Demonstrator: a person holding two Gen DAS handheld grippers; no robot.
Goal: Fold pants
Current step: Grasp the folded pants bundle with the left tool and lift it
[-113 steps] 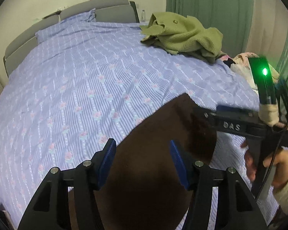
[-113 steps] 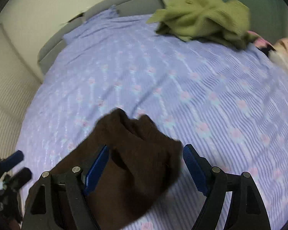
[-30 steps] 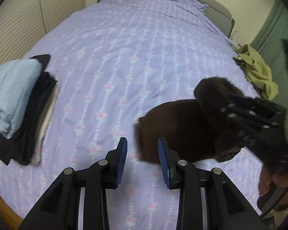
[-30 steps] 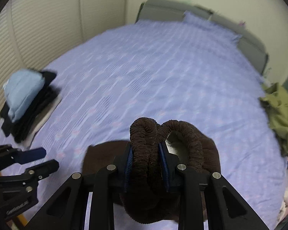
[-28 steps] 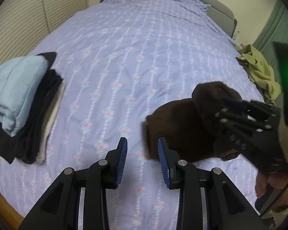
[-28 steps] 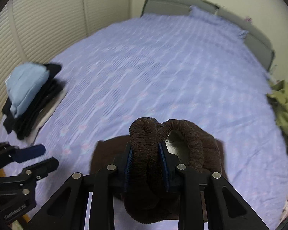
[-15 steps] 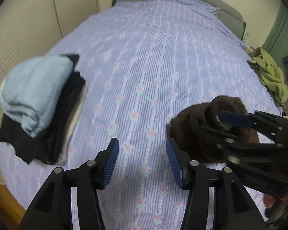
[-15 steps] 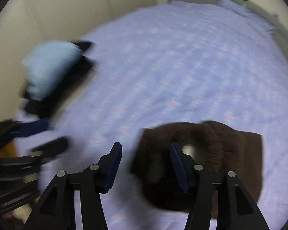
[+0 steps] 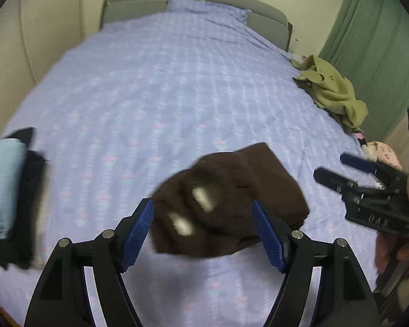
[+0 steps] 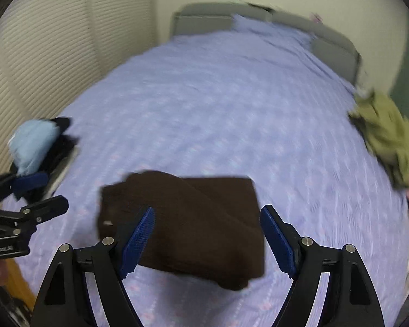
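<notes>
The dark brown pants (image 9: 231, 199) lie folded in a thick bundle on the lilac bedspread (image 9: 177, 81); they also show in the right wrist view (image 10: 193, 223). My left gripper (image 9: 204, 234) is open and empty, its blue pads spread wide just in front of the bundle. My right gripper (image 10: 207, 237) is open and empty, held over the near edge of the pants. The right gripper also appears at the right edge of the left wrist view (image 9: 368, 190), and the left gripper at the left edge of the right wrist view (image 10: 27, 204). Both views are motion-blurred.
A stack of folded clothes, light blue on top of black (image 9: 11, 185), sits at the bed's left edge and shows in the right wrist view (image 10: 38, 144). A crumpled olive-green garment (image 9: 332, 92) lies at the right edge. Grey headboard (image 9: 193, 2) at the far end; green curtain (image 9: 376, 41) to the right.
My right gripper has opened and let go of the brown pants, which now lie on the bed. My left gripper has opened wider. Both have drawn back from the bundle.
</notes>
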